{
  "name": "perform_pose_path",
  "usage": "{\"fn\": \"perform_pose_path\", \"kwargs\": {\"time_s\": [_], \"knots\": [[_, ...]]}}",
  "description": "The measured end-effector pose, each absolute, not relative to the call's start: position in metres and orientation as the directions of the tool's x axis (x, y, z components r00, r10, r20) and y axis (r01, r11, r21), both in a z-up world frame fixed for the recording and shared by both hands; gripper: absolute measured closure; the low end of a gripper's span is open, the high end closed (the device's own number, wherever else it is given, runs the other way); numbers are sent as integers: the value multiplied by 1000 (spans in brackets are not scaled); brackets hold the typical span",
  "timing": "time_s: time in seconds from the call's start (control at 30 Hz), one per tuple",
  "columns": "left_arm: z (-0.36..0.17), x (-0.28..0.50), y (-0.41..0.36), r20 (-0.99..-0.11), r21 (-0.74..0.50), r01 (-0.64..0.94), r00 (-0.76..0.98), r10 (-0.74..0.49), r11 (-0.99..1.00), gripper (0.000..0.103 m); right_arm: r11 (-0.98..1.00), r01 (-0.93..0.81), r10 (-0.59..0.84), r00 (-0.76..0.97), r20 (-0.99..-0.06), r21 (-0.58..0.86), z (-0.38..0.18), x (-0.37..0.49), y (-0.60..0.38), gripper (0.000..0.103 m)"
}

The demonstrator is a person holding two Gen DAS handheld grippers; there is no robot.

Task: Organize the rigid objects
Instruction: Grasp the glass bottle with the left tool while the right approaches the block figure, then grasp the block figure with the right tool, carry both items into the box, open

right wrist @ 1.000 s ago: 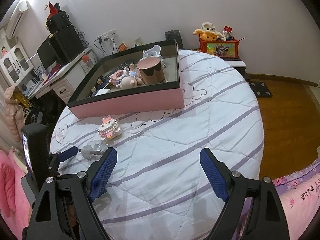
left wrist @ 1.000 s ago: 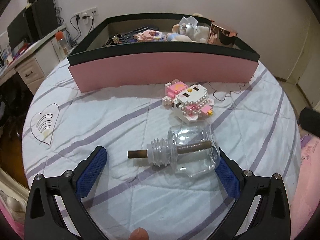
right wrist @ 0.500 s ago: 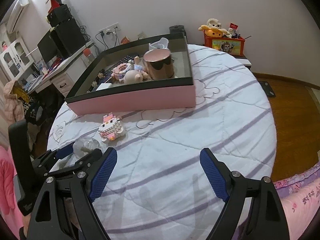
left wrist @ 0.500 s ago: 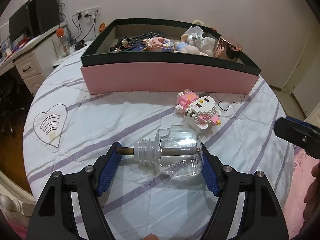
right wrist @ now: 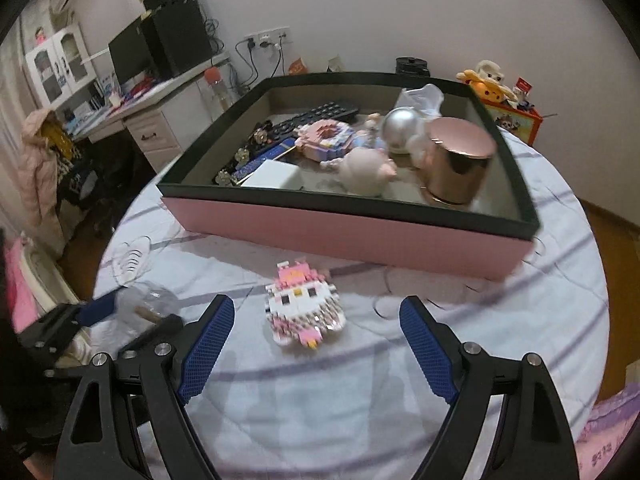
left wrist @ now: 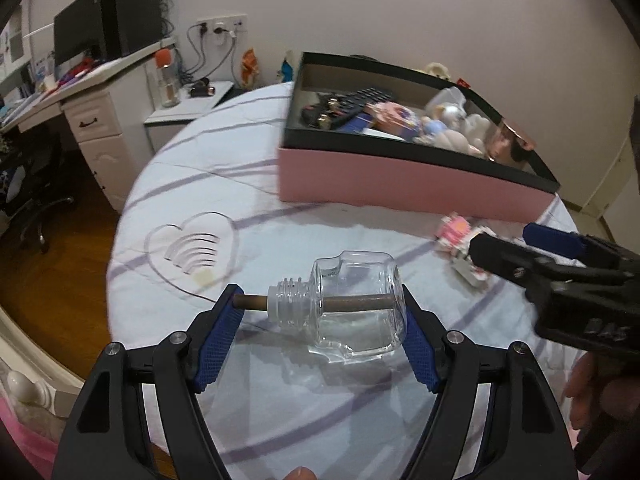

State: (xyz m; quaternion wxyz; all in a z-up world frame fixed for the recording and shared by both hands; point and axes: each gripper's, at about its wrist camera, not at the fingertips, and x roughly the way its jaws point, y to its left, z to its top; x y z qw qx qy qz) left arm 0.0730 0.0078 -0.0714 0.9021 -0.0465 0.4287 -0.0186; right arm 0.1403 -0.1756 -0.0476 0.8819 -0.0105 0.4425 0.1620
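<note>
The left gripper clamps the glass bottle endwise, seemingly bound for the pink box. The right gripper hangs spread wide around the block figure.

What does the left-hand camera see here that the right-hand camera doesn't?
Only the left wrist view shows the left gripper shut on the glass bottle, end to end, with the brown stick through its neck. Only the right wrist view shows the open right gripper around the pink brick figure, and the stuffed toys behind. Both show the pink box on the striped cover.
</note>
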Motion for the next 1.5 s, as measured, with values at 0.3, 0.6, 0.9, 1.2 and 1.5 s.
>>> {"fn": "perform_pose_path", "kwargs": {"time_s": [0.3, 0.6, 0.9, 1.2, 1.5], "knots": [[-73, 78, 37, -774, -112, -65, 632, -46, 992, 28, 948, -315, 221, 532, -818, 51, -74, 146, -156, 55], [-49, 84, 38, -744, -115, -49, 667, -54, 992, 28, 940, -324, 278, 540, -794, 108, -50, 135, -177, 55], [-2, 113, 20, -687, -97, 11, 723, -75, 995, 28, 933, -336, 324, 622, -713, 131, 8, 142, -197, 55], [27, 183, -3, -671, -75, 57, 736, -93, 996, 28, 944, -320, 284, 675, -681, 78, 40, 200, -198, 55], [9, 257, -22, -719, -40, 85, 690, -88, 996, 28, 946, -323, 246, 645, -723, 33, 21, 277, -188, 54]]}}
